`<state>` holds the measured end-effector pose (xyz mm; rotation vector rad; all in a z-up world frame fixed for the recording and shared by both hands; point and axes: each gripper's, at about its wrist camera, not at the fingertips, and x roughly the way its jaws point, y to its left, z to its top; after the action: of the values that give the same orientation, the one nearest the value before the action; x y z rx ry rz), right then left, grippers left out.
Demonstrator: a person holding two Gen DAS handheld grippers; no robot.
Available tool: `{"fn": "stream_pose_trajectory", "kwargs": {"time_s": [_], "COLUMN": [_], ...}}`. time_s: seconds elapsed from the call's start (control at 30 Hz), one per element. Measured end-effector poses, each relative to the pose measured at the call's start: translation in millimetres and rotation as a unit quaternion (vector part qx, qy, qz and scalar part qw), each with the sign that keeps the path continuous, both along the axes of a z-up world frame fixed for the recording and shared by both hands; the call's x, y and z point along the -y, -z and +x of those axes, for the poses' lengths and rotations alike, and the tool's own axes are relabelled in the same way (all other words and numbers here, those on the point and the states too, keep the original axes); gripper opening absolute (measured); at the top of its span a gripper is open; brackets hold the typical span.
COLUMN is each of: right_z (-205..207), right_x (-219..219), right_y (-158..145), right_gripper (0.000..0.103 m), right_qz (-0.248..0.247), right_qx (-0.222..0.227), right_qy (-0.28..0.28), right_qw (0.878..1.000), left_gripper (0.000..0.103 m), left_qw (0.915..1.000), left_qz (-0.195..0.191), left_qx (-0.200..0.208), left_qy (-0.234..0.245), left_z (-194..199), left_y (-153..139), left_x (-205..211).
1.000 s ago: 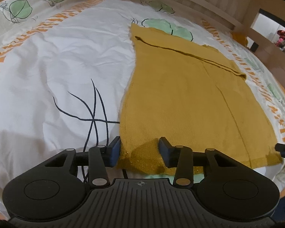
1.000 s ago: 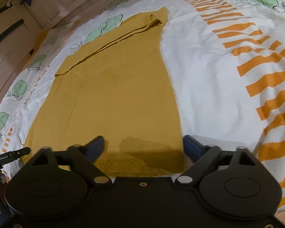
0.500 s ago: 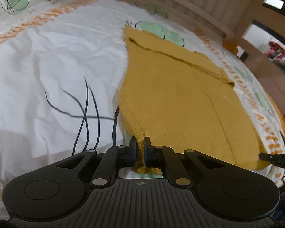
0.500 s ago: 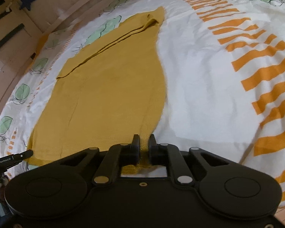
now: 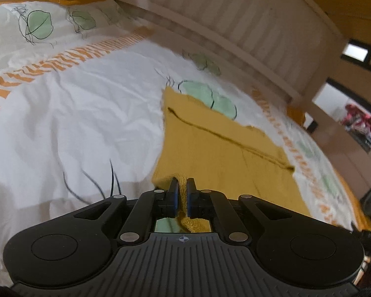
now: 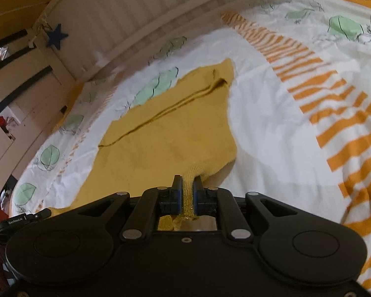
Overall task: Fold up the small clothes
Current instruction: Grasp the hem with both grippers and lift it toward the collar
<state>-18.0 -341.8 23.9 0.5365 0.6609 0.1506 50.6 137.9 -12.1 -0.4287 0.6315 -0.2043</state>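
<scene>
Two fisheye views look forward along a pair of hand-held grippers over a bed. The bed's cover (image 5: 81, 113) is white, wrinkled, printed with green leaves, thin black stems and orange stripes. A pale slatted bed frame (image 5: 247, 32) curves across the top of both views.

The thing being folded is a mustard-yellow knitted garment (image 5: 217, 158). In the left wrist view it fills the centre and lower right of the frame; in the right wrist view (image 6: 165, 138) it fills the centre and lower left. Its far part lies flat on the cover, with a dark seam or folded edge running across it near the top.

The left hand-held gripper (image 5: 180, 193), at lower centre of its frame, has its two blue-padded fingers pressed together on a bunched corner of the near hem. The right hand-held gripper (image 6: 187, 193) is likewise clamped on the opposite near corner, with ribbed hem cloth pinched between its pads. At both corners the cloth rises off the cover into the grip.

Judging by its drape, the knit is soft, light and limp: it will sag between the two grips and may stretch or slide if pulled unevenly. The thicker hem corners look like the soundest places to hold, since they give the pads more to bite on. There is motion blur, so finer texture is uncertain.
</scene>
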Motion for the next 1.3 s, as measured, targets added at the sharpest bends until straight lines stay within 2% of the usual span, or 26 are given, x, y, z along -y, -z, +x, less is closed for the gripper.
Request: {"fn": "stream_pose_trajectory", "kwargs": {"time_s": [0.07,0.13,0.27,0.43,0.63,0.87,1.3], "right_z": [5,11,10,9,5,14,96], "right_x": [-1,-2,-2,3,1,5,19], "right_y": [-4,-4,-2,5,2,-13,-63], "right_gripper": [0.015,0.015,0.015,0.015,0.015,0.015,0.015], "right_qz": [0.001,-0.001,-0.005,0.005,0.005,0.029,0.025], "right_qx": [0.004,0.004,0.0,-0.011,-0.003,0.014,0.057], "right_qy": [0.0,-0.001,0.0,0.008,0.004,0.008,0.018], "right_qw": [1.0,1.0,1.0,1.0,1.0,0.999,0.998], "left_gripper": [0.005,0.005,0.006,0.006,0.005,0.005,0.005], "left_qw": [0.9997,0.9992,0.9994,0.9985,0.9996,0.9986,0.9979], "left_qz": [0.004,-0.011,0.015,-0.002,-0.01,-0.05,-0.052], "left_qx": [-0.024,-0.038,-0.03,-0.055,-0.027,-0.014,0.038], "left_qy": [-0.004,0.0,0.002,-0.007,-0.002,-0.01,-0.006], "left_z": [8,11,5,3,-1,20,104], "left_y": [1,6,6,13,3,-18,-68], "left_x": [1,1,2,-6,-4,-9,4]}}
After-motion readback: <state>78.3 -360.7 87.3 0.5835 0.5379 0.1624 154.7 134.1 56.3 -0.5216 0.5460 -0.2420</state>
